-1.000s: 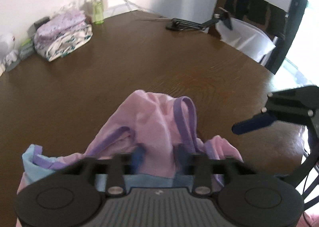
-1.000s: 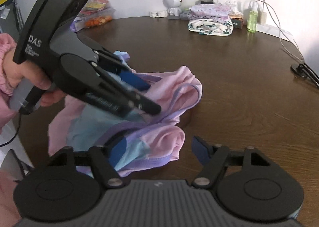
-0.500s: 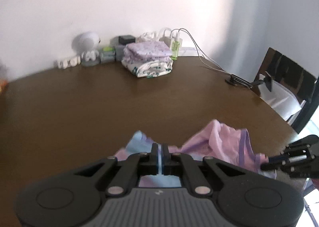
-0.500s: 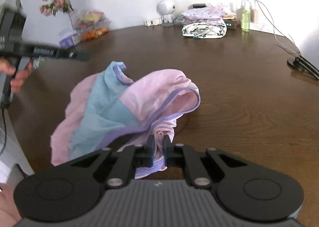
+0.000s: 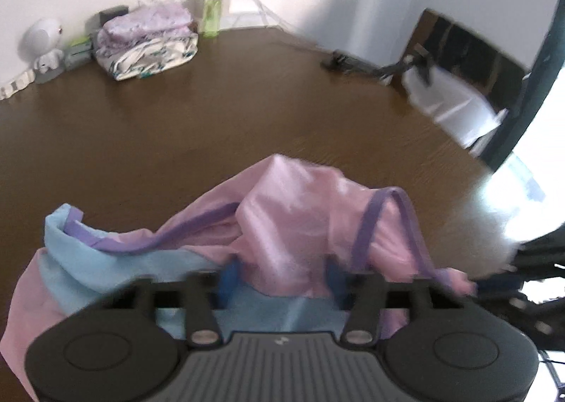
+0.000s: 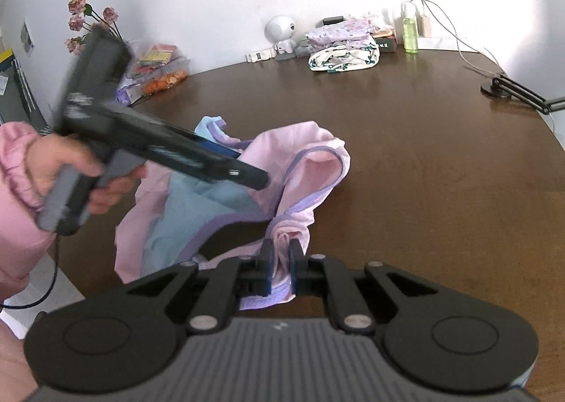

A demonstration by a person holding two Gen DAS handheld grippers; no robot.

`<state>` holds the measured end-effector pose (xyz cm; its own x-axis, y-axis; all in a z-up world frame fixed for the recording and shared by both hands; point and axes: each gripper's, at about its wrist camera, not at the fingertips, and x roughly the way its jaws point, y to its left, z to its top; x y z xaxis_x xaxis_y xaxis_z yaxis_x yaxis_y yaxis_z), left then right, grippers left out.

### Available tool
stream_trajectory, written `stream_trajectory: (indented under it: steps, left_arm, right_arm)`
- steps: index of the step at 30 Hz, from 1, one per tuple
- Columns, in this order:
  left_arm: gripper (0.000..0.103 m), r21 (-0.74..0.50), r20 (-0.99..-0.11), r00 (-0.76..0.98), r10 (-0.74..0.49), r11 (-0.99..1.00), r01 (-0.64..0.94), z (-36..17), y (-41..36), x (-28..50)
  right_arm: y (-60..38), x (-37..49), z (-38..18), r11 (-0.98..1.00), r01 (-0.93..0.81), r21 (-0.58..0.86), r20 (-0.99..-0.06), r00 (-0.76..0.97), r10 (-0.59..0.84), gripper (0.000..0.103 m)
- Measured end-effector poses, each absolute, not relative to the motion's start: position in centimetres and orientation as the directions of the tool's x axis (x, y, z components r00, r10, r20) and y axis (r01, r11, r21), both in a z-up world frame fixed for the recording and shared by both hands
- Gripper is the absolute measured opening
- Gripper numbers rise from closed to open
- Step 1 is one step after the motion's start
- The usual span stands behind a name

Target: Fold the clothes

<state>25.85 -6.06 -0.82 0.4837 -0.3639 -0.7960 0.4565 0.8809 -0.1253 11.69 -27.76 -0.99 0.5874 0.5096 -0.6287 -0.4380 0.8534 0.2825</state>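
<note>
Lying crumpled near the front edge of a dark wooden table (image 6: 441, 161), a pink garment (image 6: 300, 154) with a blue panel and purple trim runs left to right. Right gripper (image 6: 280, 260) pinches its hem; left gripper (image 5: 280, 273), jaws spread wide, straddles the cloth. No writing is legible.

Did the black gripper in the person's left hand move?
Yes. The left gripper swung in from the table's left edge, over the pink and blue garment.
</note>
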Motion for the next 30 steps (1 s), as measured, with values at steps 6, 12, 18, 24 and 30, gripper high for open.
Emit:
stream_trajectory:
  steps: [6, 12, 18, 24, 30]
  left_arm:
    - [0.001, -0.145, -0.712, 0.596, -0.372, 0.908, 0.393, 2.4, -1.7, 24.0]
    - [0.001, -0.258, -0.626, 0.698, -0.348, 0.937, 0.236, 4.8, 7.7, 20.9]
    - [0.007, -0.247, -0.686, 0.687, -0.240, 0.965, 0.091, 2.6, 12.5, 18.3]
    - [0.050, -0.080, -0.693, 0.681, -0.238, 0.964, 0.255, 2.7, 8.8, 17.2]
    - [0.051, 0.157, -0.703, 0.675, -0.222, 0.878, 0.452, 2.5, 3.2, 17.2]
  right_arm:
    - [-29.3, 11.8, -1.4, 0.869, -0.401, 0.291, -0.621, 0.612, 0.490, 0.008]
    - [-29.9, 12.0, -2.2, 0.858, -0.398, 0.325, -0.602, 0.613, 0.512, 0.009]
    - [-28.9, 12.3, -2.9, 0.836, -0.408, 0.368, -0.601, 0.582, 0.548, 0.035]
    - [-27.4, 12.5, -0.8, 0.820, -0.445, 0.360, -0.577, 0.584, 0.571, 0.046]
    - [-24.5, 14.5, -1.3, 0.828, -0.436, 0.353, -0.645, 0.528, 0.553, 0.048]
